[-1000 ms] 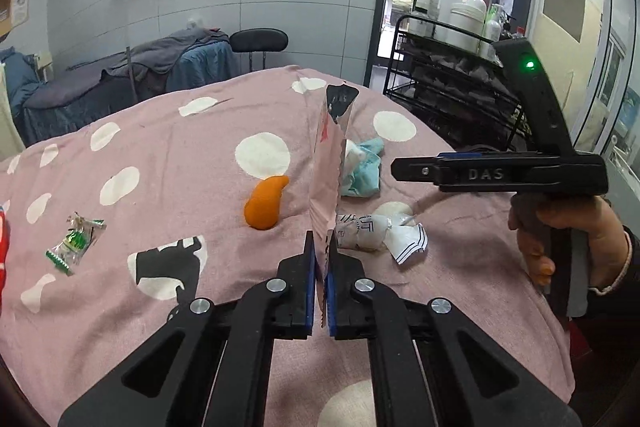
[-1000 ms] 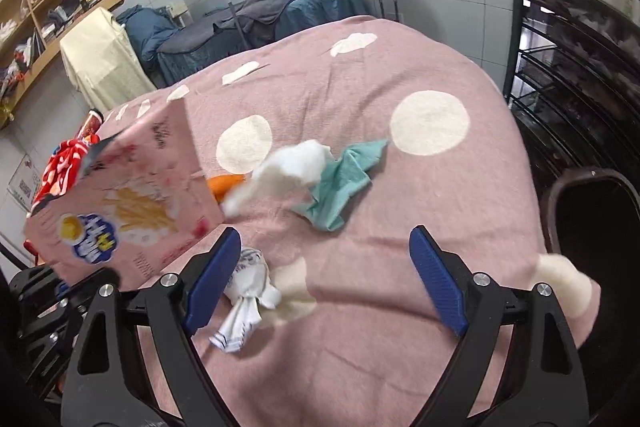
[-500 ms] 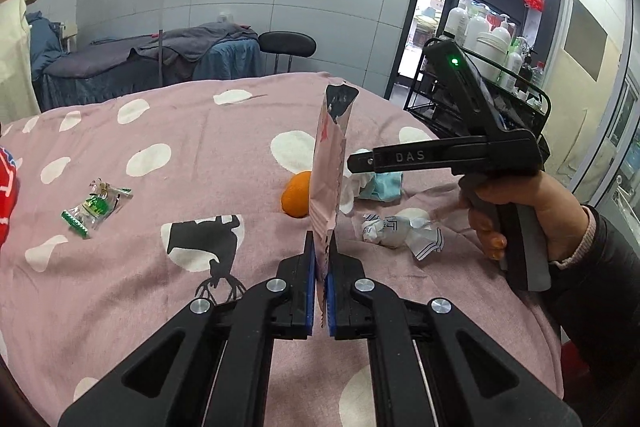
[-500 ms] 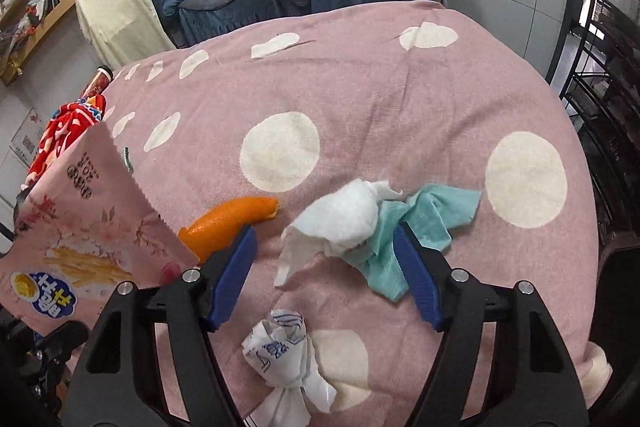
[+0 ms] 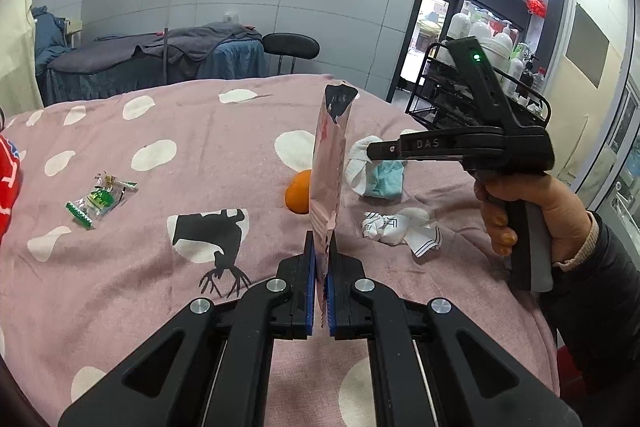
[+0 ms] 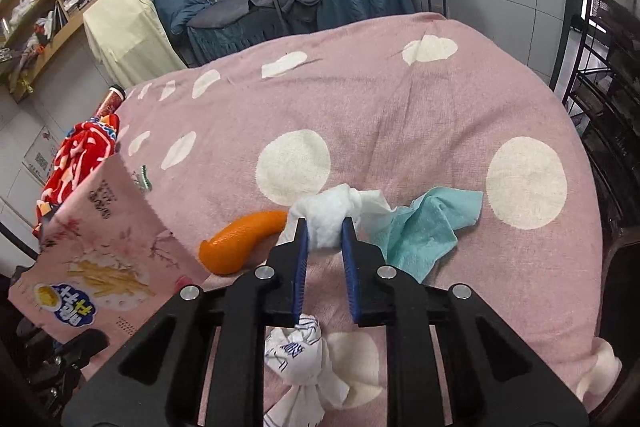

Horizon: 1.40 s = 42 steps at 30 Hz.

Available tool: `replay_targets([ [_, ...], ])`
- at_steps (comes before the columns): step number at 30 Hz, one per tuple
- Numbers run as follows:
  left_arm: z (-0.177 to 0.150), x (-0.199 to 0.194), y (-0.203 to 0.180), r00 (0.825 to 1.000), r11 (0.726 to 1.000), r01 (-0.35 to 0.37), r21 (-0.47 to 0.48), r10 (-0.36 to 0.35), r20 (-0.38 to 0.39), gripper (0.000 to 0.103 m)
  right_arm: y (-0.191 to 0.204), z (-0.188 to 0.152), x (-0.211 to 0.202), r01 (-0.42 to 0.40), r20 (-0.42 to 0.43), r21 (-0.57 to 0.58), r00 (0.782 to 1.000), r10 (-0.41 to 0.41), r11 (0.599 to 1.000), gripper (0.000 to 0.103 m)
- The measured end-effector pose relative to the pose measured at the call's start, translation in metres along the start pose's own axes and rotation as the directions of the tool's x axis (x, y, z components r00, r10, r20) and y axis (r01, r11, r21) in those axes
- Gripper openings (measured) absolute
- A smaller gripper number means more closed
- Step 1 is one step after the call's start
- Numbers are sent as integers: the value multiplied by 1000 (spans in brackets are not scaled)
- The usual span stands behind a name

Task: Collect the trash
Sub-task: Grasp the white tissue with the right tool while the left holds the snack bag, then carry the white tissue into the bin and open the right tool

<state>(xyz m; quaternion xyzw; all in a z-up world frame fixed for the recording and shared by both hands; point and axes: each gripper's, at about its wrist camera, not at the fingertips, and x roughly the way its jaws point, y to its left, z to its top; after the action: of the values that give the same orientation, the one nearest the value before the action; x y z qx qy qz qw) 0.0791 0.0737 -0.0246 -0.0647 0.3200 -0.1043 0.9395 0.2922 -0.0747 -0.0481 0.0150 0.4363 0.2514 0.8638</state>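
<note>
My left gripper (image 5: 321,259) is shut on the bottom edge of a pink snack bag (image 5: 330,163), which stands upright over the pink spotted blanket (image 5: 180,267). The same bag (image 6: 96,267) fills the lower left of the right wrist view. My right gripper (image 6: 325,233) is closing on a crumpled white tissue (image 6: 330,211); both pads press its sides. Against the tissue lies a teal tissue (image 6: 428,227). An orange peel (image 6: 240,243) sits just left of the jaws. A crumpled printed paper (image 6: 298,355) lies under the right gripper.
A green candy wrapper (image 5: 100,199) lies on the blanket at the left. A red patterned cloth (image 6: 84,155) and a can (image 6: 109,99) sit at the blanket's far left edge. A black wire rack with bottles (image 5: 480,75) stands to the right. A dark bin (image 6: 624,287) stands beside the bed.
The right gripper moved in over the white tissue and its wide-open jaws closed onto it. The left gripper kept the snack bag gripped and rolled slightly.
</note>
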Motion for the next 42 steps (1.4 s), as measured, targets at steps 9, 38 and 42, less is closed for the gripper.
replay_targets([
  [9, 10, 3, -24, 998, 997, 63, 39, -63, 19, 5, -9, -30, -74, 19, 138, 14, 990, -20, 1000, 18],
  [38, 27, 59, -159, 938, 906, 345, 245, -336, -78, 5, -173, -140, -189, 389, 154, 391, 866, -476, 834, 18],
  [42, 27, 65, -171, 931, 893, 365, 262, -352, -97, 5, -199, -152, -186, 435, 104, 429, 847, -522, 792, 18],
])
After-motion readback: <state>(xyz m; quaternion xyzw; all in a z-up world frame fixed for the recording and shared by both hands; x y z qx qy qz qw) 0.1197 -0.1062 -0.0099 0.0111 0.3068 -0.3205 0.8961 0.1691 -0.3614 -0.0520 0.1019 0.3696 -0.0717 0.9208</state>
